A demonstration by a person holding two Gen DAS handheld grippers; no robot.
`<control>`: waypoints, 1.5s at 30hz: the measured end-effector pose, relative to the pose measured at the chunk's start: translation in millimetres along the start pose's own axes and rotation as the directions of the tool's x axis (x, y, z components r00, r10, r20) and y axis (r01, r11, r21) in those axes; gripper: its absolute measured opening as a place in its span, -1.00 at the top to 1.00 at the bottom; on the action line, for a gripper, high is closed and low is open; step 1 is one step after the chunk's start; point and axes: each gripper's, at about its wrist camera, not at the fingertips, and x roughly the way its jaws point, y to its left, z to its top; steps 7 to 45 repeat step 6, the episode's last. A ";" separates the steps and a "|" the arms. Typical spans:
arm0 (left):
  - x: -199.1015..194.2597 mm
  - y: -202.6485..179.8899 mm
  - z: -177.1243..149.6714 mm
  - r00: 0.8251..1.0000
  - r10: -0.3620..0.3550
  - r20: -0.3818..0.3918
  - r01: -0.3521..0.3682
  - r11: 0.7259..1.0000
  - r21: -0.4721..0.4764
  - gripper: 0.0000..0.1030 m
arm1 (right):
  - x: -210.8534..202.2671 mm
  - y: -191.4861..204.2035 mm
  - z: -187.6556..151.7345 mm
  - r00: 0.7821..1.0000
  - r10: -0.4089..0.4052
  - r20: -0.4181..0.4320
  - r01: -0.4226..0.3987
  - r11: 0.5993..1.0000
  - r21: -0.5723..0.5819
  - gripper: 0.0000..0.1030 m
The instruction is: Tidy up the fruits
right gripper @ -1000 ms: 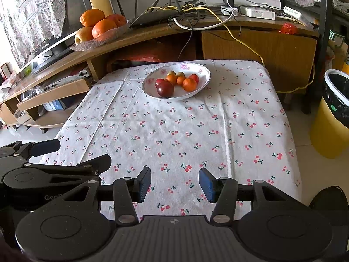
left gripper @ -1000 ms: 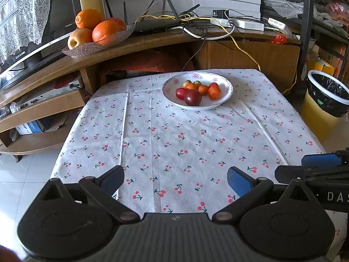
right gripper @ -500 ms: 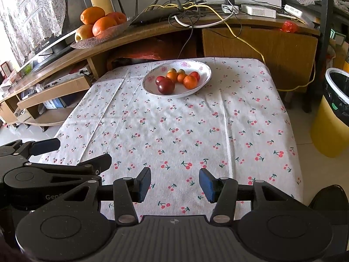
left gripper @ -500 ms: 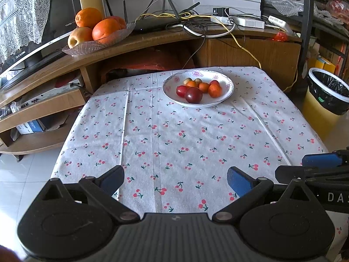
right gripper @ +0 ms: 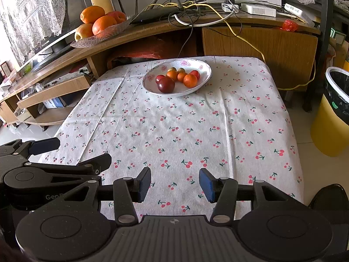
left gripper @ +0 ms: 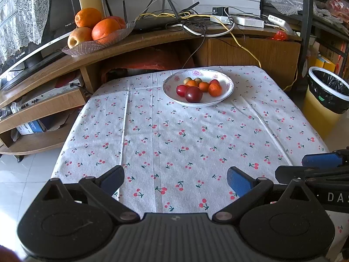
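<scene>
Over the near table (left gripper: 174, 135) edge, left wrist view: my left gripper (left gripper: 174, 180) hangs with jaws wide apart, nothing between them. Bowl (left gripper: 226, 92) sits at the far end of the table, holding a dark plum (left gripper: 193, 94), a red one and small orange fruits. My right gripper (left gripper: 320, 166) shows at the right edge.

Right wrist view: right gripper (right gripper: 174, 184) jaws apart, empty, above the cloth. Same bowl (right gripper: 202, 77) far ahead, well apart from me. Left gripper (right gripper: 52, 155) just beside on the left. Dish (right gripper: 98, 38) with oranges on the shelf behind.
</scene>
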 end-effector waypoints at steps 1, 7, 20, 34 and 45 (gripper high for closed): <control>-0.3 -0.2 -0.3 1.000 0.002 0.002 -0.002 1.000 0.002 -1.00 | 0.0 0.0 0.0 1.000 0.000 0.000 0.000 1.000 0.000 0.10; -1.2 -0.3 -0.6 1.000 0.009 0.008 -0.009 1.000 0.003 -1.00 | -0.2 -0.1 -0.5 1.000 -0.002 0.001 0.002 1.000 -0.001 0.08; -1.2 -0.3 -0.6 1.000 0.009 0.008 -0.009 1.000 0.003 -1.00 | -0.2 -0.1 -0.5 1.000 -0.002 0.001 0.002 1.000 -0.001 0.08; -1.2 -0.3 -0.6 1.000 0.009 0.008 -0.009 1.000 0.003 -1.00 | -0.2 -0.1 -0.5 1.000 -0.002 0.001 0.002 1.000 -0.001 0.08; -1.2 -0.3 -0.6 1.000 0.009 0.008 -0.009 1.000 0.003 -1.00 | -0.2 -0.1 -0.5 1.000 -0.002 0.001 0.002 1.000 -0.001 0.08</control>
